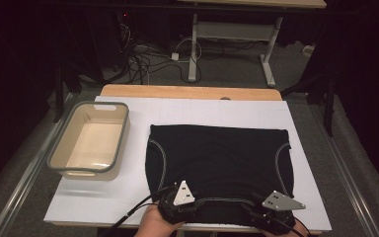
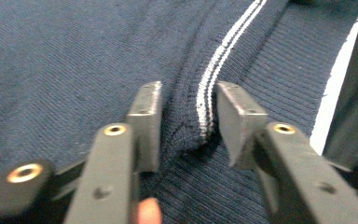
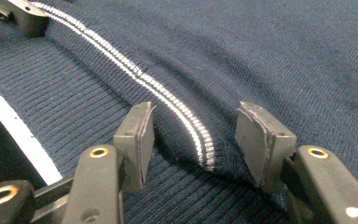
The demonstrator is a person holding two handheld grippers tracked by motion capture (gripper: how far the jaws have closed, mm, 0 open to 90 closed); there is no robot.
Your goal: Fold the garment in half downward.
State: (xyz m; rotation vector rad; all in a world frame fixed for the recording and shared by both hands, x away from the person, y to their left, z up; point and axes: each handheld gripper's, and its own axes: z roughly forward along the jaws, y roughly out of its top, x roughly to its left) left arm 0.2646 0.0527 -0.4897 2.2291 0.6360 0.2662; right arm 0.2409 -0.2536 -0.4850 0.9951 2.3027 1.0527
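Now grasp step: dark sweater [image 1: 219,158] flat on desk [image 1: 187,111]; left gripper [image 2: 189,116] and right gripper [image 3: 193,135] fingers apart, straddling striped near hem. Next, likely: close, lift together.

On the worktop [image 1: 296,123] lie 1 dark garment [image 1: 219,158] and 1 basin [image 1: 91,140]. 2 grippers are there: 1 left gripper [image 1: 177,200], 1 right gripper [image 1: 271,212].

Your high view is dim: the room around the white tabletop [image 1: 227,113] falls into near-black, and the dark garment [image 1: 217,158] shows almost no detail. Both gripper views are evenly lit and soft; the near claw arms blur at the bottom edge.
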